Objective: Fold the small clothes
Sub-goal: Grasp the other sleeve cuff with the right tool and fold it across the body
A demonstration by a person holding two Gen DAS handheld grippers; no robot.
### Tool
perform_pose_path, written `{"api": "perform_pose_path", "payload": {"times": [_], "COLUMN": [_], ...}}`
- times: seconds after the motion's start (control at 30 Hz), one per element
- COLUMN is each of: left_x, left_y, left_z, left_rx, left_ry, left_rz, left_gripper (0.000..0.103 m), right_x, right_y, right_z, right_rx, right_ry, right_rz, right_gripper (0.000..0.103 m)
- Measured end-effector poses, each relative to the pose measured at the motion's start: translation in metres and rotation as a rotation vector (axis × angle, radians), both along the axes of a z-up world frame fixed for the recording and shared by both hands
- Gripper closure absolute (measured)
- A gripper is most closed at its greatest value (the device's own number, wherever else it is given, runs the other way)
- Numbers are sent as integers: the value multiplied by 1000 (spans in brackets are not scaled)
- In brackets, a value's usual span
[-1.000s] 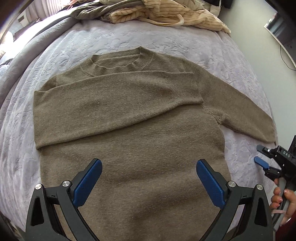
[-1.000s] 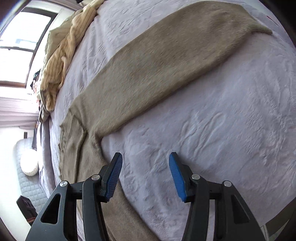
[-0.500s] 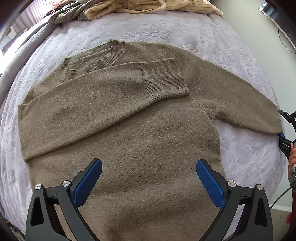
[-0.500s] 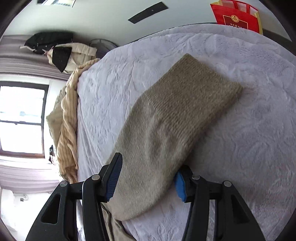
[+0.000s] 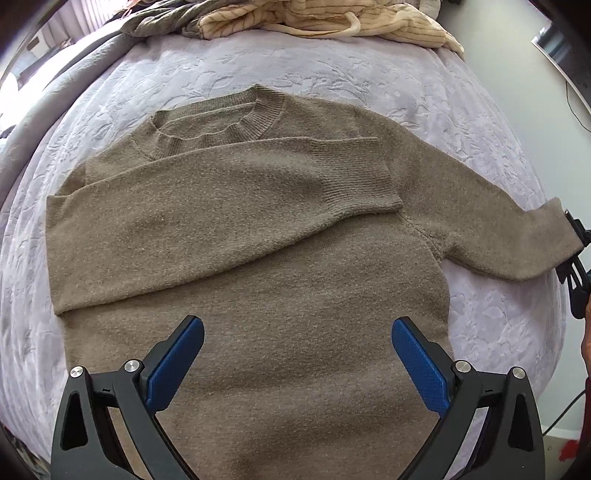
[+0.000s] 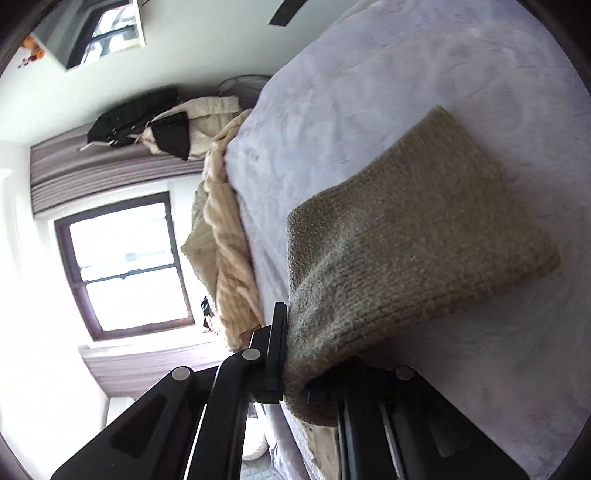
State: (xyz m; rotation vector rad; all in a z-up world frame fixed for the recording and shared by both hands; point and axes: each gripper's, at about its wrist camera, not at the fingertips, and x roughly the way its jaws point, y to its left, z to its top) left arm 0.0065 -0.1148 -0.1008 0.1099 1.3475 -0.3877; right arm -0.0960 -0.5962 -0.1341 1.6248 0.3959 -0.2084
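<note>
One sleeve folded, one sleeve gripped

One olive-brown knitted sweater (image 5: pixel 258 266) lies flat in the middle of the bed, its ribbed round collar (image 5: pixel 221 125) toward the far edge, where other clothes are heaped. The knit is fuzzy and fine-grained over the body, with tighter vertical ribbing at collar and cuffs. One sleeve lies folded straight across the chest, its ribbed cuff (image 5: pixel 354 177) ending just short of the opposite armpit seam. The other sleeve (image 5: pixel 491 221) stretches out toward the right-hand edge of the bed, and its cuff (image 6: pixel 406 236) is lifted slightly off the cover.

The right gripper (image 6: pixel 295 369) is clamped on that cuff: in the right wrist view its black fingers are pressed together with the bunched ribbed wool between them, the rest of the cuff fanning out wide and flat beyond. From the left wrist view the same gripper (image 5: pixel 576 251) shows only as a black shape at the end of the sleeve.

The left gripper (image 5: pixel 297 343) hovers over the lower body of the sweater with its jaws spread wide, its blue textured pads (image 5: pixel 177 362) holding nothing.

The bedcover (image 5: pixel 332 66) is pale lilac with an embossed leafy pattern. A cream, thin-striped garment (image 5: pixel 351 18) and a grey-green one (image 5: pixel 162 18) lie crumpled along the far edge. A dark-framed window (image 6: pixel 125 266) shows beyond the bed
</note>
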Motion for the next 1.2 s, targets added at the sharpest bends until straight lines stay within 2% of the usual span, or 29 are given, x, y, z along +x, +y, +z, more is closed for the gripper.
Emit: {"api": "perform_pose_path", "payload": {"times": [0.17, 0.27, 0.43, 0.53, 0.63, 0.77, 0.87, 0.97, 1.03, 1.07, 1.1, 1.13, 1.17, 1.2], "left_x": [10, 15, 17, 16, 13, 8, 6, 4, 3, 3, 4, 4, 5, 6], "left_y": [28, 50, 93, 121, 146, 174, 191, 205, 215, 219, 223, 228, 233, 238], "left_z": [4, 5, 0, -7, -17, -33, -40, -42, -42, -41, -41, -41, -40, -40], "left_rx": [-10, -15, -16, -16, -21, -15, -27, -37, -47, -49, -51, -53, -57, -59], "left_ry": [-10, -21, -24, -14, -7, 16, 27, 28, 26, 24, 22, 21, 20, 18], "left_rz": [54, 90, 166, 223, 271, 325, 360, 383, 395, 399, 404, 409, 414, 417], "left_gripper": [1, 1, 1, 1, 1, 1, 1, 1, 1, 1, 1, 1, 1, 1], "right_x": [77, 123, 204, 235, 257, 265, 266, 260, 247, 239, 235, 233, 234, 236], "right_y": [37, 69, 154, 215, 282, 352, 384, 393, 384, 373, 364, 354, 346, 340], "right_z": [40, 57, 71, 61, 35, -7, -38, -55, -54, -47, -44, -39, -35, -33], "right_rx": [-98, -153, -288, -357, -421, -494, -560, -563, -504, -475, -452, -433, -413, -395], "right_ry": [-92, -118, -89, -42, 32, 144, 260, 363, 363, 355, 347, 343, 344, 347], "right_rz": [212, 342, 631, 787, 934, 1084, 1173, 1192, 1130, 1079, 1018, 955, 905, 863], "right_gripper": [97, 97, 97, 97, 97, 96, 93, 89, 69, 52, 49, 49, 55, 84]}}
